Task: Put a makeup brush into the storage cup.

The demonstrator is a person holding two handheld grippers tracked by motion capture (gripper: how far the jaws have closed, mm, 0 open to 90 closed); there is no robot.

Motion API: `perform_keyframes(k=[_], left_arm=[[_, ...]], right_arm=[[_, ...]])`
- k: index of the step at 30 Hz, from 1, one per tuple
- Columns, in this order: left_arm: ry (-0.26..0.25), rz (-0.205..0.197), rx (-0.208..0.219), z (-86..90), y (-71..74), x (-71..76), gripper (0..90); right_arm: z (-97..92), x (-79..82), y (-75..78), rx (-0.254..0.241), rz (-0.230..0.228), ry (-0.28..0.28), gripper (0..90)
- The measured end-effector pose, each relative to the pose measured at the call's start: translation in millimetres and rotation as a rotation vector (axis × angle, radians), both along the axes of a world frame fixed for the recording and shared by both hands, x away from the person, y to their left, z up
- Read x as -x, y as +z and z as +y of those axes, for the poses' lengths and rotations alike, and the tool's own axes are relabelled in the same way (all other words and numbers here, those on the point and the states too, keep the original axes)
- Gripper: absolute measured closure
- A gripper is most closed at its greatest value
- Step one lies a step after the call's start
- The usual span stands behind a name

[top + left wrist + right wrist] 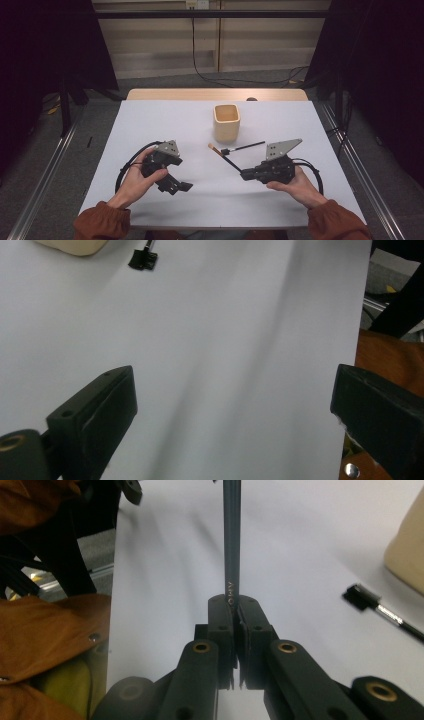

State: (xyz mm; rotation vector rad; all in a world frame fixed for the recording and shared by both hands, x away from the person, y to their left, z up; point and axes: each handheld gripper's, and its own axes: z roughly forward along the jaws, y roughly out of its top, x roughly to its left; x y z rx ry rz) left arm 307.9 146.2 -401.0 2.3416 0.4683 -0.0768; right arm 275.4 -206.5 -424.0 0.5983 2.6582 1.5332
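Nearest to us, our left hand-held gripper (pixel 175 186) rests low over the white worktop (pixel 150 130) with its jaws spread wide and nothing between them; in the left gripper view we see bare white sheet in the gap. A little farther in, our right hand-held gripper (pixel 243 174) has its jaws closed tight on the dark handle of a slim brush (pixel 225 156), gripped near the handle's tail end, so that the long shaft runs away from the jaws toward its tan bristle tip (pixel 212 147), which sits close to the worktop near the centre. In the right gripper view the handle (pixel 231 540) stands straight up out of the pinched pads, with small lettering just above them. We judge this brush light and stiff, with a smooth, narrow, round handle that could roll or pivot in the pads; held so far back, the tip may swing with small wrist moves, so a hold nearer the middle would steady it. The bristles look soft and are best left untouched. Just beyond lies a second brush (pixel 245 147), black with a short dark head, flat on the worktop, apart from the first. Farthest stands a pale square cup (pixel 227 123), upright and open-topped; it looks rigid and light, likely to slide or tip if nudged by a handle.
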Motion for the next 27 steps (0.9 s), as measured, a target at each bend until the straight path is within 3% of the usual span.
perform_keyframes(k=[3, 9, 25, 27], left_arm=[[0.01, -0.003, 0.01, 0.7, 0.3, 0.4, 4.5], [0.013, -0.009, 0.011, 2.9, -1.5, 0.5, 4.5], [0.07, -0.035, 0.063, 16.0, -8.5, 5.0, 3.9], [0.099, -0.038, 0.078, 21.7, -11.3, 6.7, 3.8]], right_arm=[[1.4, 1.2, 1.0, -0.048, -0.035, -0.006, 86.5], [3.9, 2.6, -0.1, -0.155, -0.055, -0.01, 86.5], [-3.3, 2.9, -8.3, -0.246, -0.069, -0.074, 86.5], [-4.3, 3.2, -7.6, -0.259, -0.075, -0.082, 86.5]])
